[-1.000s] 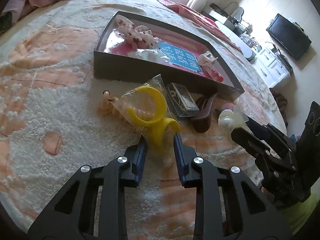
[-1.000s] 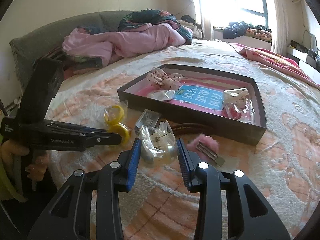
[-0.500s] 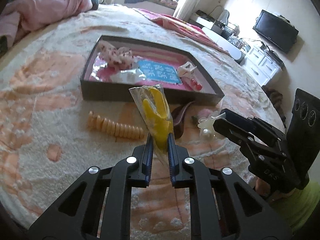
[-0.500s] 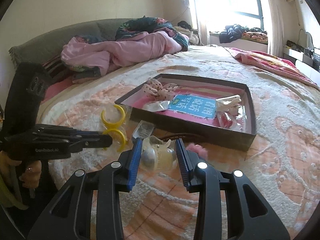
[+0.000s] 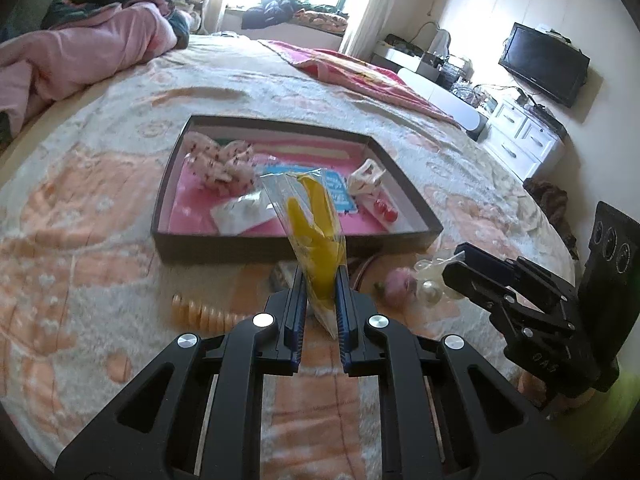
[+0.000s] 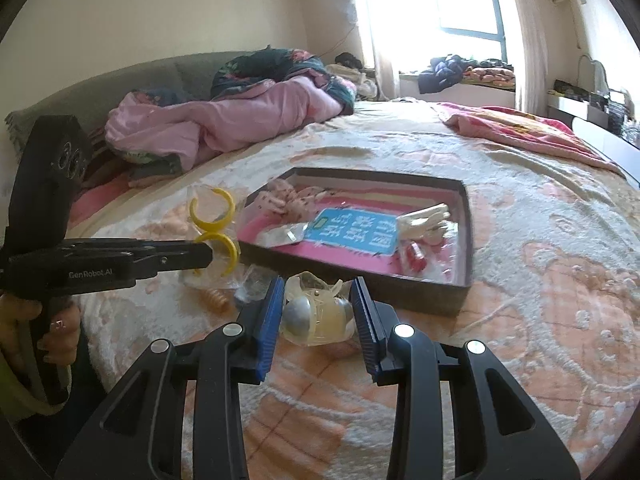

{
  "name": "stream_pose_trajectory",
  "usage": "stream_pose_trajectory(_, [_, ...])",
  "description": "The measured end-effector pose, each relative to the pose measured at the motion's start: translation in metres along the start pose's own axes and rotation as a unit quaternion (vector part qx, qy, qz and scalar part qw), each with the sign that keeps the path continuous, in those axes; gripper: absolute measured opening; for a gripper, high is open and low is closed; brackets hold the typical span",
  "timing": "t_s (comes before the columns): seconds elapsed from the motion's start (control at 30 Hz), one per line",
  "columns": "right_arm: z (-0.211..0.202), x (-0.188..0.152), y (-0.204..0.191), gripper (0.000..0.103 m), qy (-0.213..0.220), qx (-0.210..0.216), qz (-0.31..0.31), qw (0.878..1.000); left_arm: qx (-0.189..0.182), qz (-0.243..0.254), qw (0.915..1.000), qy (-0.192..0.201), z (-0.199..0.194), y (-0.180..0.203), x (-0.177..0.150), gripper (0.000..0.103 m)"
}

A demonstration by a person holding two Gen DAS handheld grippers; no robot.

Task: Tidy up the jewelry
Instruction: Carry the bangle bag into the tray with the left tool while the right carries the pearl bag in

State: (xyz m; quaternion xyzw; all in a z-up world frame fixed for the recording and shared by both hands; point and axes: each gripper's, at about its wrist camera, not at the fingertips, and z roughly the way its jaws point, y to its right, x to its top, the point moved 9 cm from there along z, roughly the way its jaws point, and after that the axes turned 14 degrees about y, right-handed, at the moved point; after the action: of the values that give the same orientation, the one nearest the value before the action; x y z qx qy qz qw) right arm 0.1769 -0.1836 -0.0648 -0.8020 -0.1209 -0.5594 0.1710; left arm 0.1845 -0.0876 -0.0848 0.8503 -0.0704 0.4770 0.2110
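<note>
My left gripper is shut on a clear bag with yellow rings and holds it up above the bedspread in front of the dark box. The bag also shows in the right wrist view. My right gripper is shut on a clear bag with pearly ornaments, lifted just in front of the box. The box has a pink lining and holds a bow hair piece, a blue card and a white clip.
An orange spiral hair tie and a pink fluffy clip lie on the bedspread in front of the box. A pink quilt is heaped at the far end of the bed. A TV and white drawers stand at the right.
My left gripper closed on the yellow rings bag and lifted it upright. My right gripper closed on the pearly bag and raised it toward the box.
</note>
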Motion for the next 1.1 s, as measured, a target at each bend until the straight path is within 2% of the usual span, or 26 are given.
stream_pose_trajectory(0.5, [0.012, 0.038, 0.05, 0.033, 0.027, -0.053, 0.001, 0.998, -0.002, 0.027, 0.9995, 0.019, 0.05, 0.012, 0.047, 0.008])
stream_pose_trajectory(1.1, [0.061, 0.059, 0.092, 0.033, 0.021, -0.084, -0.021, 0.996, -0.007, 0.043, 0.999, -0.008, 0.103, 0.011, 0.041, 0.008])
